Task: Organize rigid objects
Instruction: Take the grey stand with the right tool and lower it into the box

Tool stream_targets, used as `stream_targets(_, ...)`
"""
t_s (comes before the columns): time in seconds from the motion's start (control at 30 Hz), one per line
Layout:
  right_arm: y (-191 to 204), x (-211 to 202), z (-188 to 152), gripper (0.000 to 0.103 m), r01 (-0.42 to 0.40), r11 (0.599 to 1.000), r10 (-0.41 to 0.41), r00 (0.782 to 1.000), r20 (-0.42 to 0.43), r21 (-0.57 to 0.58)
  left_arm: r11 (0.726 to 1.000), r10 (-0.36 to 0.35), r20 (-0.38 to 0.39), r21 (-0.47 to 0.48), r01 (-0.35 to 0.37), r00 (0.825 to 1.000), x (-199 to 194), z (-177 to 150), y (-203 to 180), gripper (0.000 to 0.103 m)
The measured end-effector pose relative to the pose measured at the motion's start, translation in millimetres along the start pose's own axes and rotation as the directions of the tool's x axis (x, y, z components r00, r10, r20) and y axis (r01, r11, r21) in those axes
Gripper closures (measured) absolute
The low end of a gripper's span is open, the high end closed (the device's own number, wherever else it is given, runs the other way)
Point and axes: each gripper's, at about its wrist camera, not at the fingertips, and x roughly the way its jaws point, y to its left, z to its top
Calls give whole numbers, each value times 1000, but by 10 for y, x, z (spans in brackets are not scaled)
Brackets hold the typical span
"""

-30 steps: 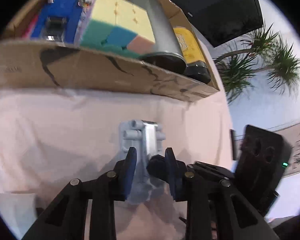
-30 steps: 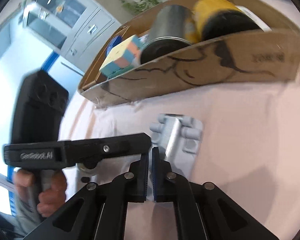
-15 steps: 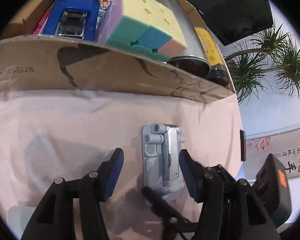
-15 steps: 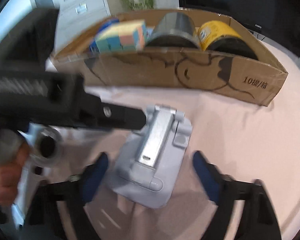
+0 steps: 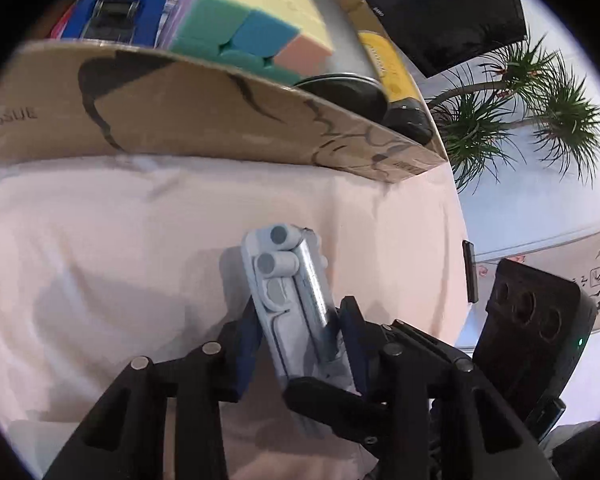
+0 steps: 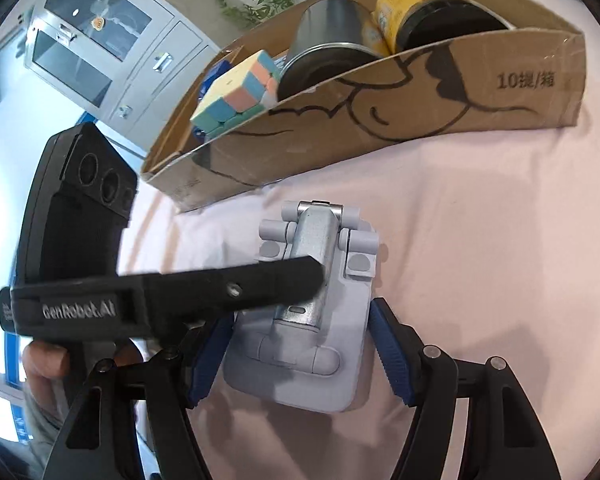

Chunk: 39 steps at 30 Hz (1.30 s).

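A grey folding phone stand (image 5: 288, 300) (image 6: 320, 368) lies on the pink cloth in front of a cardboard box (image 5: 180, 112) (image 6: 420, 92). My left gripper (image 5: 300, 316) comes in from the stand's left side. Its jaws are closing, and the blue pads press on the stand's top and underside, tipping it up. One left finger (image 6: 220, 292) lies across the stand in the right wrist view. My right gripper (image 6: 300, 320) straddles the stand's width. Its jaws are closing too, with the pads close beside the edges. A black right finger (image 5: 324, 400) crosses under the stand's near end.
The box holds a pastel cube (image 5: 252, 24) (image 6: 236, 92), a silver tin (image 6: 328, 40), a yellow can (image 6: 440, 8) and a blue stapler (image 5: 116, 4). A person's hand (image 6: 44, 360) holds the left gripper's handle. A dark flat thing (image 5: 470, 272) sits at the cloth's right edge.
The left jaws opened wide, then closed on the stand, which now tilts up. The right jaws went from shut to spread around the stand and moved in closer.
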Motion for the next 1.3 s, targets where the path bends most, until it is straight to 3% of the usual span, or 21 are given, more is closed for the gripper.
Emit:
stream_targets(0.1, 68, -35, 47, 37, -9, 1000, 9, 1000, 21, -28, 1000, -18, 38, 22, 17, 999, -140, 10, -84, 73)
stream_targets(0.2, 338, -154, 162, 37, -8, 995, 15, 997, 73, -99, 998, -13, 127, 58, 5, 992, -394, 103, -263, 73)
stream_targets(0.33, 601, -397, 555, 37, 2, 979, 31, 987, 156, -205, 993, -18, 224, 122, -9, 975, -779, 507, -462, 73)
stream_targets(0.47, 900, -400, 1226, 38, 30, 955, 34, 977, 209, -294, 990, -27, 279, 143, -14, 960, -1121, 1087, -500, 73)
stream_targets(0.63, 954, -76, 2000, 38, 39, 957, 2, 990, 141, -287, 997, -45, 251, 68, 28, 967, -1130, 1707, -194, 73)
stream_targets(0.8, 841, 415, 2459, 38, 66, 967, -63, 998, 21, -246, 996, -76, 202, -40, 86, 976, -894, 1931, 231, 73)
stream_targets(0.93, 764, 644, 2491, 38, 90, 972, -99, 995, -33, -216, 997, -51, 200, -48, 61, 979, -816, 1899, 310, 74)
stream_targets(1.07, 742, 644, 2433, 37, 122, 966, -129, 991, -17, -228, 999, -11, 205, -34, 19, 979, -865, 1891, 274, 69)
stream_targets(1.2, 694, 575, 2379, 37, 133, 965, -138, 990, -4, -228, 996, 81, 239, 10, -86, 968, -982, 1820, 194, 69)
stream_targets(1.3, 703, 503, 2301, 40, 127, 964, -131, 991, -2, -232, 985, 150, 290, 41, -168, 945, -1134, 1679, 138, 69)
